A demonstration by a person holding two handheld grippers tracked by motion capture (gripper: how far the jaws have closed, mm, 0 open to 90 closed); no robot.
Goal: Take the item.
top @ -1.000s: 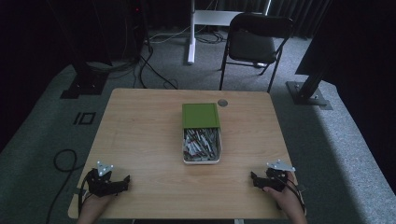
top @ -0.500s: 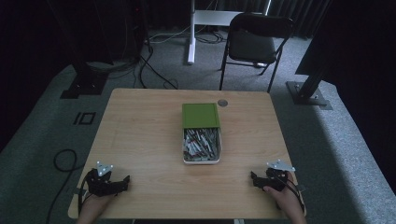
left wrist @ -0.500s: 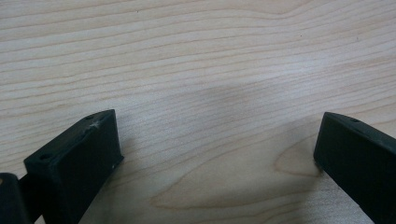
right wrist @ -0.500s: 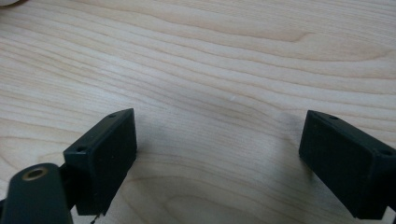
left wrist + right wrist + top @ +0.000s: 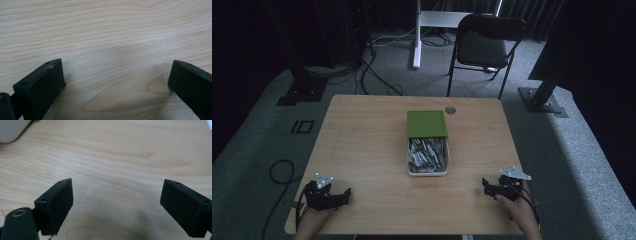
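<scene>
A white box (image 5: 428, 169) packed with several small metallic pieces sits mid-table, its green lid (image 5: 426, 123) slid back over the far half. My left gripper (image 5: 346, 193) rests on the wooden table (image 5: 362, 140) at the front left corner, held by a hand. In the left gripper view it (image 5: 116, 80) stands open, jaws wide apart over bare wood. My right gripper (image 5: 484, 184) lies at the front right, pointing left toward the box. The right gripper view shows it (image 5: 117, 202) open too, nothing between the jaws, with a white box corner (image 5: 11, 130) at the top left.
A small round grey disc (image 5: 450, 110) lies near the table's far edge. Beyond the table stand a black folding chair (image 5: 482, 47), a white post (image 5: 417, 30) and dark stand bases on grey carpet. A black cable (image 5: 279, 172) loops on the floor at the left.
</scene>
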